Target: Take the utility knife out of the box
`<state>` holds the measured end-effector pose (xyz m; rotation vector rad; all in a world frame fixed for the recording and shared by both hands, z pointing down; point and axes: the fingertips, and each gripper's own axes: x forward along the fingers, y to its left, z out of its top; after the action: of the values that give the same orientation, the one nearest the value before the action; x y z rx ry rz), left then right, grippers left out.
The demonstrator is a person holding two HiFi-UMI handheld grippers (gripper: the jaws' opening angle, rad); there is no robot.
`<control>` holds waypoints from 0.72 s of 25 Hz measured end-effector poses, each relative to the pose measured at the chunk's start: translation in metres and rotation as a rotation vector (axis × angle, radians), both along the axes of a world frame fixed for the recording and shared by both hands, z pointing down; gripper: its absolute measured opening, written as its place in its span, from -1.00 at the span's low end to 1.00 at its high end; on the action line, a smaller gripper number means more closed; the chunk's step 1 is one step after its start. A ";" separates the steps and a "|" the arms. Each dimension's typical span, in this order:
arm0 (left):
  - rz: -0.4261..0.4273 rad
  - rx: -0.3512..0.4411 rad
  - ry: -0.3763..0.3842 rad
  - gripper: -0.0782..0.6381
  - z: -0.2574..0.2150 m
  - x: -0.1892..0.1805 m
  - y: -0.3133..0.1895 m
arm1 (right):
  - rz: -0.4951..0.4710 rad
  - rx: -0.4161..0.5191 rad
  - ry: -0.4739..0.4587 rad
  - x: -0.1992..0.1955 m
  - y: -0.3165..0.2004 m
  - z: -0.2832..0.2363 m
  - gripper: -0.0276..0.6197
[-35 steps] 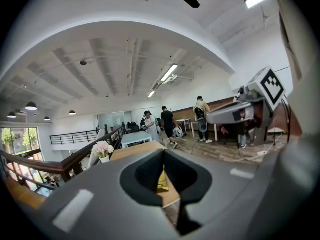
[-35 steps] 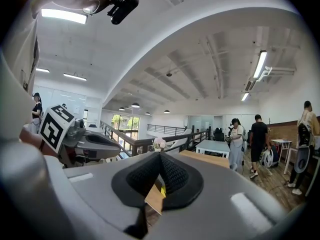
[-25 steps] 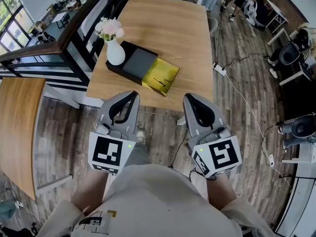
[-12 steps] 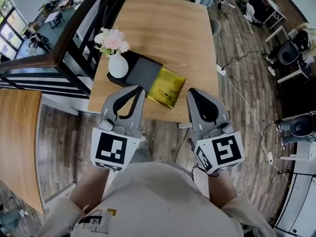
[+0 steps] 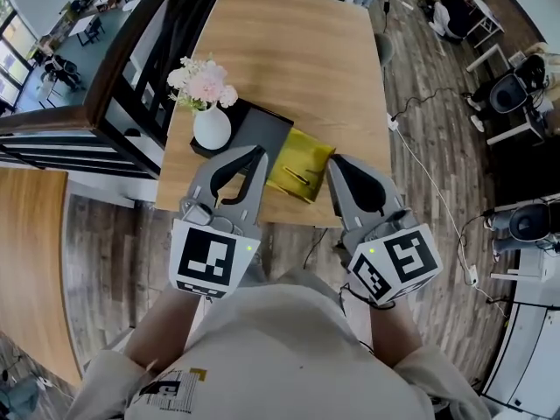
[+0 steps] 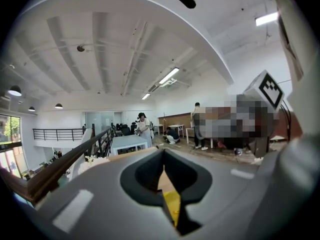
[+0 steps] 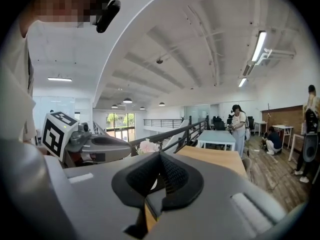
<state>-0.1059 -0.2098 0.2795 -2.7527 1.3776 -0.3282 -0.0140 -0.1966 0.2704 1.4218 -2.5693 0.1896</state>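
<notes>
On the near end of the wooden table lies a black box with a dark lid. Its yellow inner tray is slid out toward me. A slim utility knife lies in the tray. My left gripper is shut and empty, its tips over the table's near edge just left of the tray. My right gripper is also shut and empty, just right of the tray. In the left gripper view the yellow tray shows through the slit of the left gripper. The right gripper faces the table.
A white vase of pink and white flowers stands on the box's left end. A black railing runs along the table's left side. A cable and power strip lie on the wooden floor to the right. People stand far behind the table.
Both grippers have moved forward together to the table's near edge. Their tips now flank the yellow tray, which earlier lay well ahead of them. Both stayed shut.
</notes>
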 end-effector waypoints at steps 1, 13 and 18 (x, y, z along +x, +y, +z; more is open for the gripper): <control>-0.001 -0.003 0.005 -0.78 0.000 0.000 -0.004 | 0.003 -0.006 0.005 0.001 -0.003 0.002 -0.91; -0.008 -0.045 -0.054 -0.78 0.016 0.028 -0.019 | 0.005 0.017 0.053 0.032 -0.026 0.014 -0.91; -0.016 -0.058 -0.074 -0.78 0.025 0.040 -0.020 | -0.011 0.012 0.061 0.042 -0.034 0.027 -0.91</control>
<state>-0.0658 -0.2301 0.3048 -2.7459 1.3947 -0.4738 0.0276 -0.2310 0.2974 1.3956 -2.5327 0.1281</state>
